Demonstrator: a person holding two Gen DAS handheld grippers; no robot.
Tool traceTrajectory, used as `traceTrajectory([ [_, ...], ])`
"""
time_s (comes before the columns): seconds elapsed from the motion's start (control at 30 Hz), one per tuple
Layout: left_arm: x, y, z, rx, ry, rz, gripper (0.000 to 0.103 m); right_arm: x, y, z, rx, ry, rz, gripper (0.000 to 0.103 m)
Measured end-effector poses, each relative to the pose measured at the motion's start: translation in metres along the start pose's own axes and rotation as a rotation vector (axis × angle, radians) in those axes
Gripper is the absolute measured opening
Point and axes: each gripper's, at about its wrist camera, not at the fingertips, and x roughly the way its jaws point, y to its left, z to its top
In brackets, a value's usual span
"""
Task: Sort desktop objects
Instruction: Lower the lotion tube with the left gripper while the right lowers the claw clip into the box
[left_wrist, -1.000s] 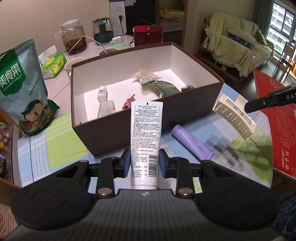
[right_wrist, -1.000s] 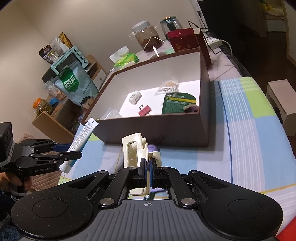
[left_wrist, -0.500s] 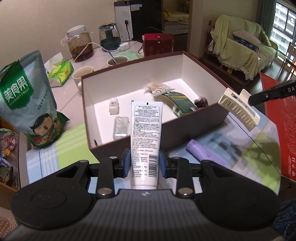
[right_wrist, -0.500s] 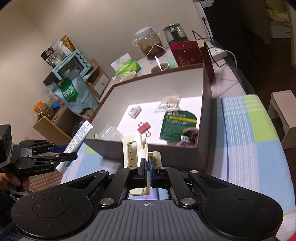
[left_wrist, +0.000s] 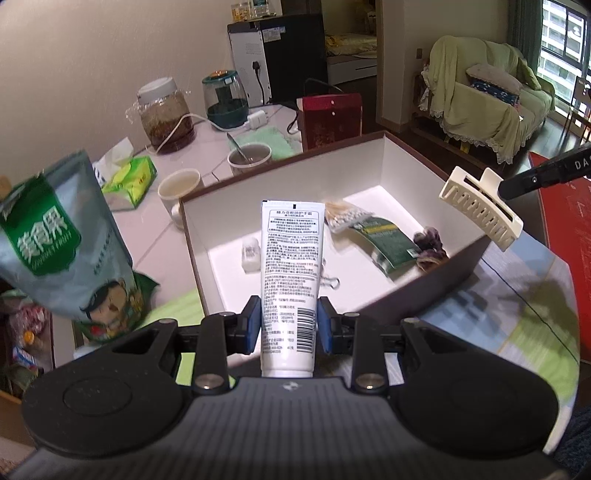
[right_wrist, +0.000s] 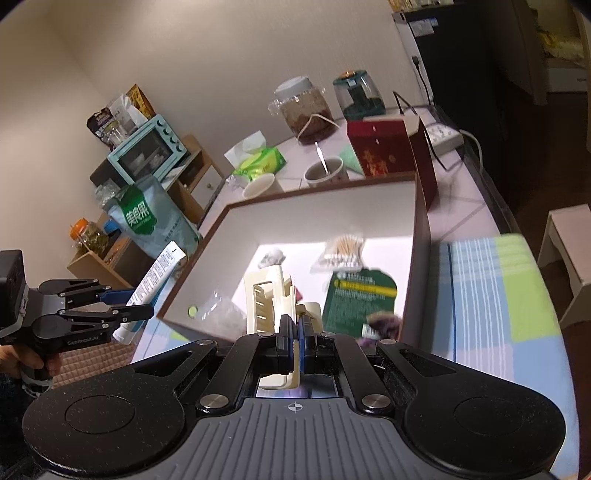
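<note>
Left gripper: we clamp a smooth white tube, upright, over the box's near wall.
Right gripper: we pinch a cream toothed hair clip above the box.
Box: brown, rectangular, white inside; holds a glossy green packet.

Snack bag, tissue pack, glass jar, mint toaster oven, armchair

Home living-dining room, covered sofa, toaster oven, snack bag, tissue pack
</note>
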Motion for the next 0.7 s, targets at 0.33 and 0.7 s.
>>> traceTrajectory([
  [0.33,0.029,0.017,0.032,0.058,-0.008,-0.010,0.027,0.023,0.004,0.033,-0.025,-0.023,0.002,0.001],
  [0.7,0.067,0.029,0.044,0.081,0.015,-0.057,0.027,0.051,0.002,0.045,-0.008,-0.003,0.004,0.001],
])
